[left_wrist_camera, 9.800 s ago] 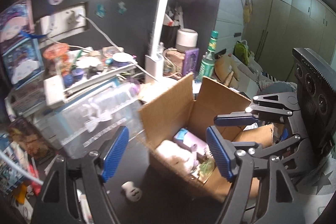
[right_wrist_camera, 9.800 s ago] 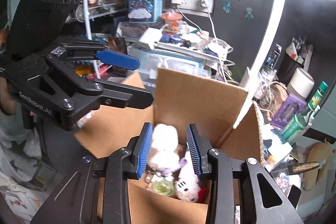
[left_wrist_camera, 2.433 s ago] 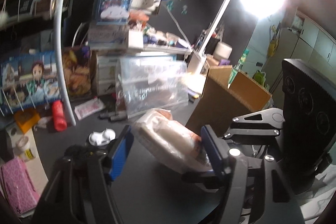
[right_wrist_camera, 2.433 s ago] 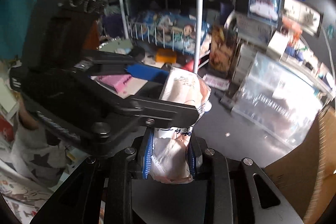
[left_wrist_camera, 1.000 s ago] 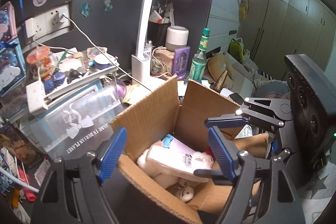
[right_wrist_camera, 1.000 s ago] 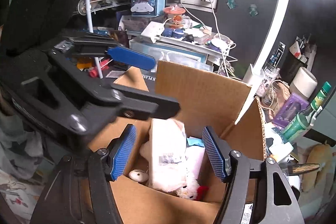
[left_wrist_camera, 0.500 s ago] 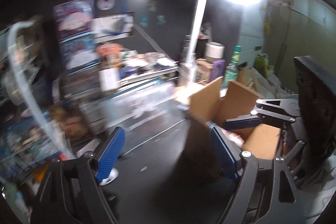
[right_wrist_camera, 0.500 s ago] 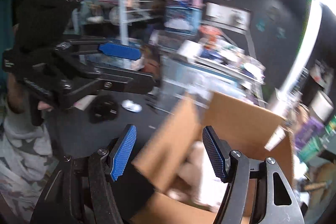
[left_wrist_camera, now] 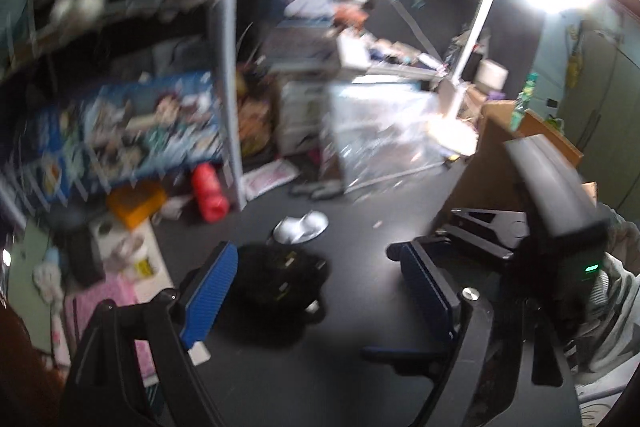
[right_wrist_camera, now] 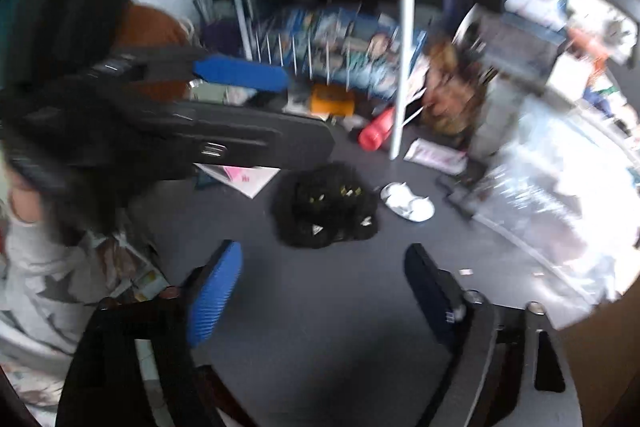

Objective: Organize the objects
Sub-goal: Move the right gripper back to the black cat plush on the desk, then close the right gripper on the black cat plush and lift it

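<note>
In the left wrist view, your left claw (left_wrist_camera: 316,291) gapes wide and holds nothing. The black fuzzy item (left_wrist_camera: 280,287) lies on the dark table (left_wrist_camera: 360,367) between the fingers, nearer the left one; contact is unclear through blur. A white dish (left_wrist_camera: 301,229) sits just beyond it, a red bottle (left_wrist_camera: 209,191) far left, the box (left_wrist_camera: 500,163) at right.

In the right wrist view, your right claw (right_wrist_camera: 324,291) is also wide and empty. The black item (right_wrist_camera: 326,205) lies ahead of the fingertips, apart from them, with the dish (right_wrist_camera: 407,207) just right of it.
</note>
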{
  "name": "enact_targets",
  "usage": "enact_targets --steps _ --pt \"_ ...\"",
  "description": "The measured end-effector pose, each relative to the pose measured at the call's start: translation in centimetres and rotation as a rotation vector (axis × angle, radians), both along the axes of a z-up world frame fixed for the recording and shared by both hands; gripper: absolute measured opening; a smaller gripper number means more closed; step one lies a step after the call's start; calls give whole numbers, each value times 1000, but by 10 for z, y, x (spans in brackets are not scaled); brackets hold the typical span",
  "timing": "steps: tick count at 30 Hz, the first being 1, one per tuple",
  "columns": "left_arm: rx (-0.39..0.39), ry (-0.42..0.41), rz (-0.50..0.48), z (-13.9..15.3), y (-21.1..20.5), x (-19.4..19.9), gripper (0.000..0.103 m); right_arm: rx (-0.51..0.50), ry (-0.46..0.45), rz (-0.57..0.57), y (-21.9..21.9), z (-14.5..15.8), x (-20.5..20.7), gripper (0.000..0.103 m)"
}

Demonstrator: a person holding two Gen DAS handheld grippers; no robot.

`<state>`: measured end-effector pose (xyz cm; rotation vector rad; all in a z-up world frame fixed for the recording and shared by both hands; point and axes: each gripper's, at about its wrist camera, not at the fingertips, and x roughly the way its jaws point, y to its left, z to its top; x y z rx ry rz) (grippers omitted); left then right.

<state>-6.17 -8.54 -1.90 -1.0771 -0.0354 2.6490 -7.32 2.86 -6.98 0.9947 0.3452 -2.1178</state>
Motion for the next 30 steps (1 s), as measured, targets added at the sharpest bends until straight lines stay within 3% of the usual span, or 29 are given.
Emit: enact_targets --steps 4,9,13,17,19,20,24,30 --pt "68 -60 21 -29 -19 -2 84 52 -24 21 -26 -42 -24 86" --pt "96 -100 68 -52 -32 -4 84 46 -52 -5 -34 -64 -55 86" --pt "102 -109 93 -57 -41 -6 84 69 -22 17 -46 -74 -71 86" --pt "103 -119 101 -59 -46 -7 84 80 -18 56 -58 -78 -74 85" --pt "103 -124 104 -61 -46 -8 84 80 -3 65 -61 -76 -73 81" --pt "101 -128 105 -62 -46 -8 84 92 8 68 -63 -75 -73 73" --pt "97 -133 98 -62 -44 -9 84 93 13 70 -61 -74 -69 68" --pt "96 -126 65 -58 -30 -10 84 68 19 89 -48 -61 -52 66"
